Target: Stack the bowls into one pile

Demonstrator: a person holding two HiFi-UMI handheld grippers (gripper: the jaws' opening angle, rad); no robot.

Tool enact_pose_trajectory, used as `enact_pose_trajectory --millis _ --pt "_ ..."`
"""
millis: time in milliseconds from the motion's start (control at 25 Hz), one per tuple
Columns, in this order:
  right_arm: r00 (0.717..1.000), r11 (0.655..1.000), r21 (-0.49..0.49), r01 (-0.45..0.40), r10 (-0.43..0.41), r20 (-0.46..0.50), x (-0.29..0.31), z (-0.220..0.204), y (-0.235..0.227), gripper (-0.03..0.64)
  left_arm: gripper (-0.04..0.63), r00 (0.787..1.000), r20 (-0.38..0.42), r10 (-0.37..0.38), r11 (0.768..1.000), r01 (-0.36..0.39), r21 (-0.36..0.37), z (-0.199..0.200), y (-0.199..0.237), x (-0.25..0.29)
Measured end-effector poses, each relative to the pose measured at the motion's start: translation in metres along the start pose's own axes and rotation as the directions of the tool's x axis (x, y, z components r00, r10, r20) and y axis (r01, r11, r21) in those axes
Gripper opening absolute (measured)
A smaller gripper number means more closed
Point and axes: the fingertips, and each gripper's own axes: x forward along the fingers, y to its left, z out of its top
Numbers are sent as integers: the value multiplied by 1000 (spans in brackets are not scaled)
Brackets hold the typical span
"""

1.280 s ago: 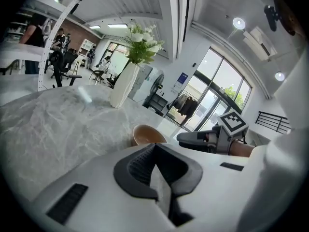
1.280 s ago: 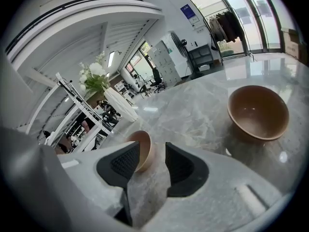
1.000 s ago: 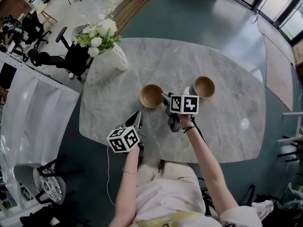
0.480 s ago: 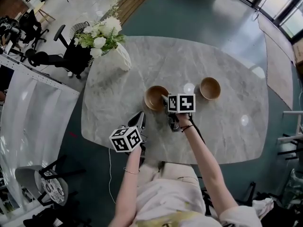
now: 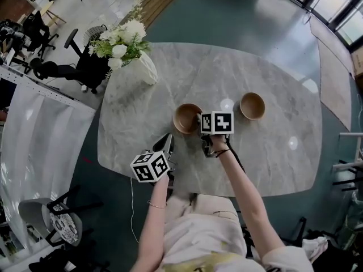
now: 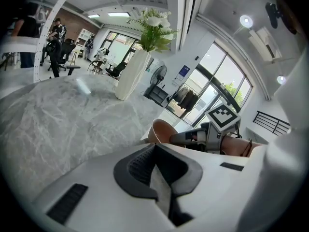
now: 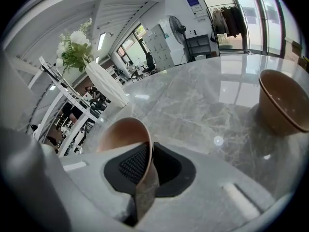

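In the head view, a grey marble table (image 5: 142, 123) carries two bowls set well apart. The left brown round bowl (image 5: 186, 118) sits near the table's middle. The right brown round bowl (image 5: 252, 105) stands further right and a little farther away. The right gripper (image 5: 198, 119) reaches in from the near side and meets the left brown round bowl at its right rim. The left gripper (image 5: 168, 139) hangs over the near left part of the table, apart from both bowls. A white vase of white flowers (image 5: 143, 68) stands at the far left.

In the left gripper view, this tool's jaws lie pressed together with nothing between them. Beyond them are the left brown round bowl and the right gripper beside it, with the vase farther off to the left.

In the right gripper view, the jaws have just been closing and now pinch the wall of the left brown round bowl, one pad inside the rim and one outside. The right brown round bowl rests untouched on the marble at the far right.
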Motion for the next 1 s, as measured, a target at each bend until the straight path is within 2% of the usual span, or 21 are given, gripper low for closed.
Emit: enact_pose_trajectory --millis 440,1000 --pt "996 998 52 -45 40 81 -36 16 -15 28 0 1000 6 -19 1000 19 25 -4 -29 8" --pt "981 991 121 -62 38 189 -103 35 -69 26 0 998 26 -59 996 57 68 -12 -95 25"
